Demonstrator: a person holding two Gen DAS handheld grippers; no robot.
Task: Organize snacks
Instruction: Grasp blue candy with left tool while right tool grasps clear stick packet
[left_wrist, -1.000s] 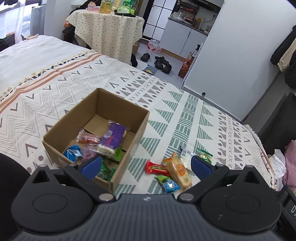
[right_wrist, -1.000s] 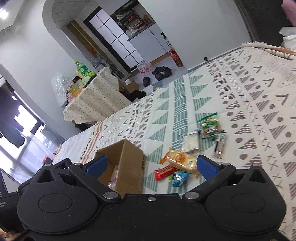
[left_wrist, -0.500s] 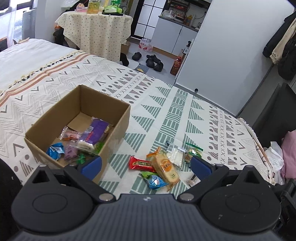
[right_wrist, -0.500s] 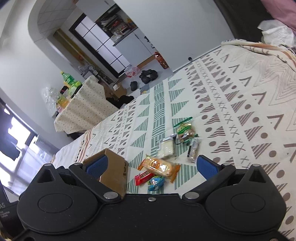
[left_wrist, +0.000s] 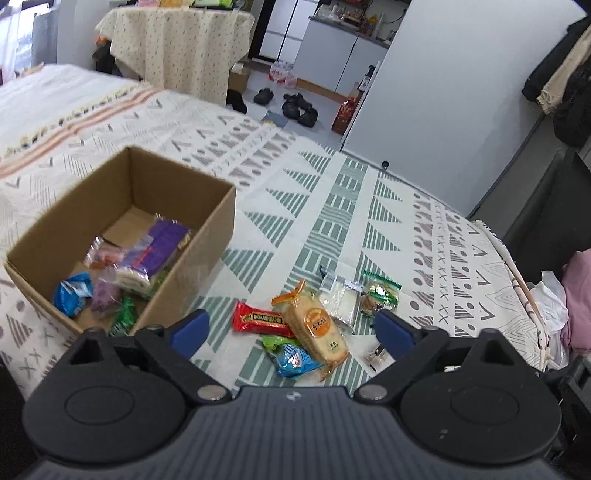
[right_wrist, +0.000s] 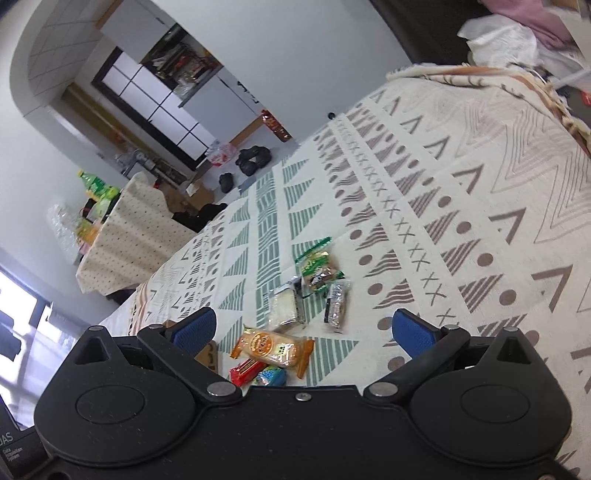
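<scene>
A cardboard box (left_wrist: 192, 254) on the patterned bedspread holds several snacks, among them a purple pack (left_wrist: 162, 247). To its right lie loose snacks: a red bar (left_wrist: 260, 319), an orange cracker pack (left_wrist: 314, 325), a blue pack (left_wrist: 295, 360), a clear white pack (left_wrist: 341, 299) and a green pack (left_wrist: 380, 297). My left gripper (left_wrist: 291, 330) is open and empty above them. My right gripper (right_wrist: 303, 330) is open and empty above the orange pack (right_wrist: 271, 347), white pack (right_wrist: 284, 308), green pack (right_wrist: 317, 269) and a small dark bar (right_wrist: 336, 306).
A table with a dotted cloth (left_wrist: 173, 44) stands beyond the bed. Shoes (left_wrist: 295, 107) lie on the floor by a white wall panel (left_wrist: 443, 92). A dark chair (left_wrist: 550, 221) and pink and white bedding (left_wrist: 569, 295) border the bed's right edge.
Both grippers have shifted right, towards the loose snacks. The box has slid left in the left view and almost out of the right view. Both stay open.
</scene>
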